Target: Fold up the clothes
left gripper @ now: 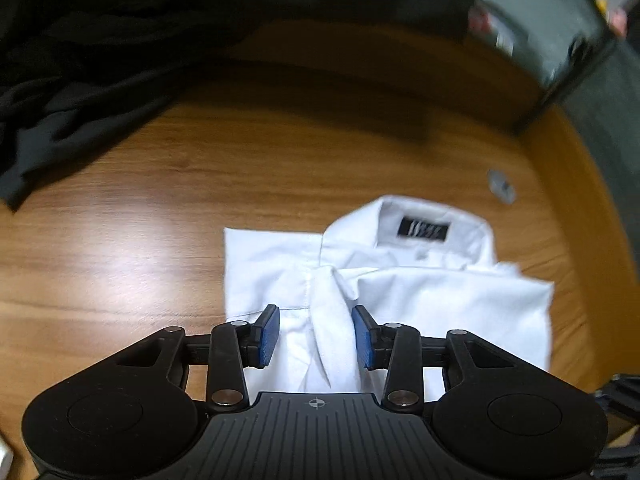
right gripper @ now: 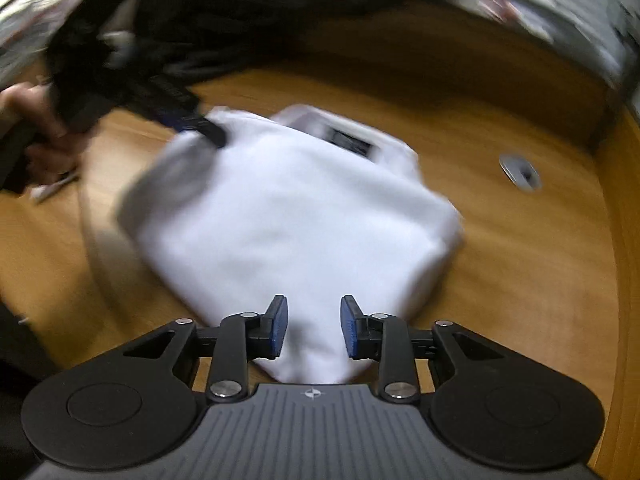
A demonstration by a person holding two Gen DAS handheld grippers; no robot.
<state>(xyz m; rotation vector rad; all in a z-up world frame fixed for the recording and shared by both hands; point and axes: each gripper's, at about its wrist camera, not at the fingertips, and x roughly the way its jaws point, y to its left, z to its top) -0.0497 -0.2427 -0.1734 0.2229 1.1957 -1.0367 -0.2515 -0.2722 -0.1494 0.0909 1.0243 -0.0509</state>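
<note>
White shirt [left gripper: 400, 292] lies folded on the wooden table [left gripper: 140, 220], collar w/ black label [left gripper: 425, 229] at the far end, dark clothes [left gripper: 60, 92] heaped at back left. L gripper [left gripper: 315, 336] jaws apart, straddling a fabric strip, nothing clamped. R gripper [right gripper: 313, 328] also parted over the shirt's near edge, gripping nothing; view is blurry.

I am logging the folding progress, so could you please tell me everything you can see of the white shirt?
The white shirt is a collared dress shirt of smooth woven cloth, folded into a compact rectangle, collar upward, with a black label inside the neck. It lies flat on the wooden table. Both the left gripper and right gripper are open just over its near edge; whether they touch it is unclear.
</note>
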